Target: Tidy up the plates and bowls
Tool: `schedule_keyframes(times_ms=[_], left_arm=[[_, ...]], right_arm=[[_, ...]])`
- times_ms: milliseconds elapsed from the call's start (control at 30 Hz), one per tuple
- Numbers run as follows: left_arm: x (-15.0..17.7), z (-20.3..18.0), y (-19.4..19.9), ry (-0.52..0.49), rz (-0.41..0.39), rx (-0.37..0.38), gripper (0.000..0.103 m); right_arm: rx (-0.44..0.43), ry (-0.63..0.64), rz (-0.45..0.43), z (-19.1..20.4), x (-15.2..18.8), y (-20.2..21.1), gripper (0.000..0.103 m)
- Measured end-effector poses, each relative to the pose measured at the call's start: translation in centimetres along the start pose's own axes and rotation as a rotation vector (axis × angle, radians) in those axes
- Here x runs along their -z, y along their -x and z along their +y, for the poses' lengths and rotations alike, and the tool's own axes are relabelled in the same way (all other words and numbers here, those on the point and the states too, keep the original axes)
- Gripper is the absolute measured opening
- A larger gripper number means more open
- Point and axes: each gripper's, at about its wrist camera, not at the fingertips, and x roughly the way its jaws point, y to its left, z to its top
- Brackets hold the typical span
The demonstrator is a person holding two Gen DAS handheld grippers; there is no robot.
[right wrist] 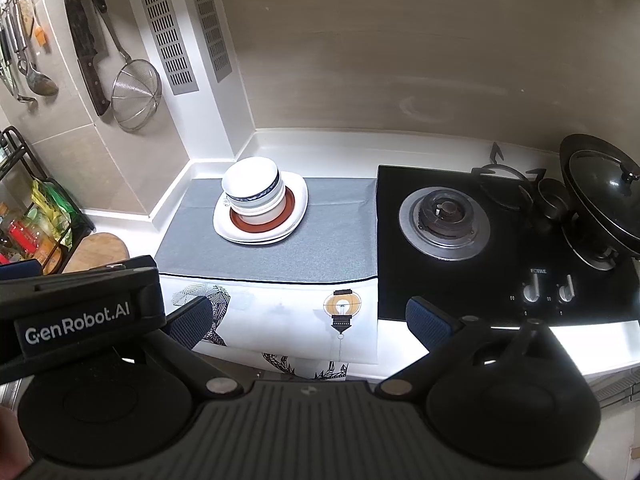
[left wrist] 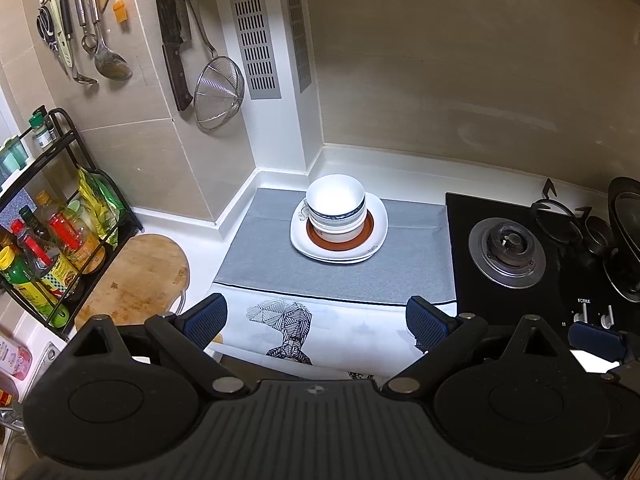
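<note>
White ceramic bowls (left wrist: 335,208) sit nested, tilted, on white square plates (left wrist: 376,222) upon the grey mat (left wrist: 412,264), rear desk. Left tool (left wrist: 316,320) and right tool (right wrist: 308,322) both released, empty, well apart from them. Risk: leaning top bowl sliding off if nudged.

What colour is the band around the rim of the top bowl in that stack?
Dark blue with a white pattern, on the top bowl; it shows best in the right wrist view.
</note>
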Motion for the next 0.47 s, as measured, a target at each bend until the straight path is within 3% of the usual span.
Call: schedule_keyframes(times_ms=[467], left_arm=[[-0.5, 0.9, -1.9, -0.013, 0.040, 0.020, 0.097]], right_arm=[[0.002, 0.012, 0.027, 0.7, -0.5, -1.5, 0.103]])
